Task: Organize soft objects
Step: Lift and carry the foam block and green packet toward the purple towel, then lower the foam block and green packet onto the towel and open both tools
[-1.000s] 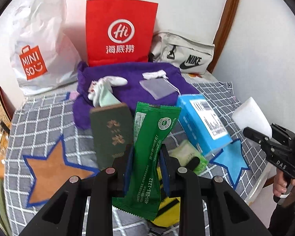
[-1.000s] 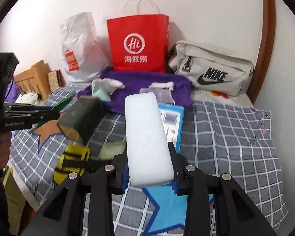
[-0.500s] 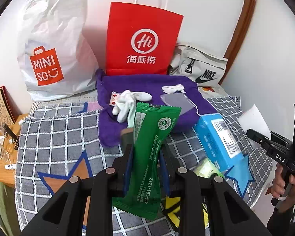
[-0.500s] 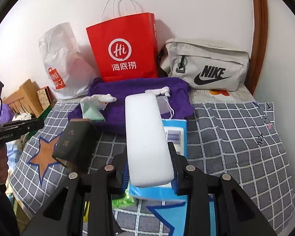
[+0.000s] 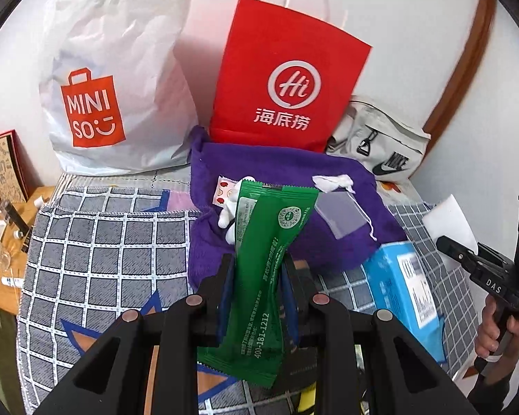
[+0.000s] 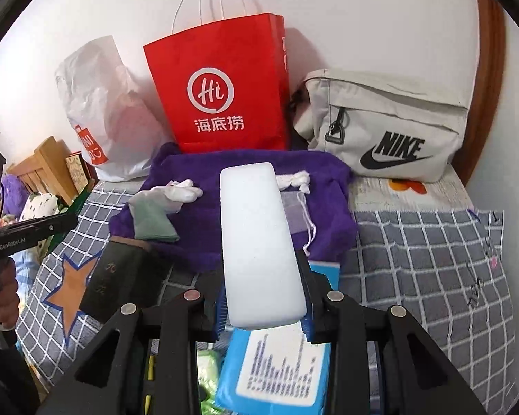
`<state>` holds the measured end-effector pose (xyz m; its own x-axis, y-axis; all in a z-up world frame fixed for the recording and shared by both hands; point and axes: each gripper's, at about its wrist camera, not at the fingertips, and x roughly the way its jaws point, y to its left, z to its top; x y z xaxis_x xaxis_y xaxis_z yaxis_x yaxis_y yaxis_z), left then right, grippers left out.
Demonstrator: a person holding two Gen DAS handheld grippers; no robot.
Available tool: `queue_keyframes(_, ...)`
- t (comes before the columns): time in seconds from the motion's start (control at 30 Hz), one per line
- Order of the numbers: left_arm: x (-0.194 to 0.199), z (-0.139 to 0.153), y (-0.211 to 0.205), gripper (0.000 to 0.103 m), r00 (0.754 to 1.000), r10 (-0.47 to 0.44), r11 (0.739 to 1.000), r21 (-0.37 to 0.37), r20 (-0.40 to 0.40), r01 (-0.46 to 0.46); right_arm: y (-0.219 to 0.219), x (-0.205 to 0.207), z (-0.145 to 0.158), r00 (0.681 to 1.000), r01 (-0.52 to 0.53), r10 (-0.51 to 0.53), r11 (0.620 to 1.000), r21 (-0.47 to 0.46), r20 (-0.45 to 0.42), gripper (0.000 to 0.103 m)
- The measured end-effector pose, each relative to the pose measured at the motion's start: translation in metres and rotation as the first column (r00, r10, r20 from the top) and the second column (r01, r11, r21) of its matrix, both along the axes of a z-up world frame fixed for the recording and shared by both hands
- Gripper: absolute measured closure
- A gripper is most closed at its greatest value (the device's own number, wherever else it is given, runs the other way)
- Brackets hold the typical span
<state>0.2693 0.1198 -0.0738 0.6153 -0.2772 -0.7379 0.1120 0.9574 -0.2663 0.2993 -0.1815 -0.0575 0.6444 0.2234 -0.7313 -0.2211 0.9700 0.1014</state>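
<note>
My left jaws pinch a glossy green plastic sachet point(image 5: 266, 263); my right ones a matt white foam block point(image 6: 259, 242). Ahead lie a fuzzy purple towel point(image 6: 231, 169), a smooth red paper bag point(image 6: 221, 83) and a crinkled white plastic bag point(image 5: 117, 65).

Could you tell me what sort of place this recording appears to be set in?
Probably a bedroom at home: a grey checked cotton bedspread covers a bed against a white wall, a wooden headboard shows at the left, and a beige fabric Nike bag lies beside it.
</note>
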Motion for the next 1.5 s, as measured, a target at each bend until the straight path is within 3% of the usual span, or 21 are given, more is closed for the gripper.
queue_keyframes(0.5, 0.072, -0.015, -0.016, 0.078, 0.994, 0.102, 0.994, 0.045, -0.038, -0.100, -0.019, 0.079, -0.027, 0.997, -0.050, 0.049, 0.999, -0.019, -0.065, 0.070)
queue_keyframes(0.67, 0.092, -0.015, -0.023, 0.078, 0.997, 0.079, 0.996, 0.054, -0.021, -0.078, -0.026, 0.106, -0.037, 0.994, -0.061, 0.061, 0.998, 0.000, -0.094, 0.070)
queue_keyframes(0.8, 0.114, -0.026, -0.030, 0.078, 0.994, 0.095, 0.992, 0.088, -0.058, -0.089, -0.023, 0.122, -0.048, 0.988, -0.099, 0.097, 0.995, -0.007, -0.121, 0.070)
queue_keyframes(1.2, 0.148, -0.057, -0.038, 0.078, 0.988, 0.086, 0.994, 0.082, -0.130, -0.076, -0.016, 0.143, -0.079, 0.968, -0.162, 0.157, 0.987, -0.011, -0.194, 0.069)
queue_keyframes(1.5, 0.153, -0.068, -0.035, 0.076, 0.985, 0.078, 0.996, 0.063, -0.157, -0.069, -0.010, 0.148, -0.094, 0.954, -0.182, 0.175, 0.983, -0.003, -0.241, 0.067)
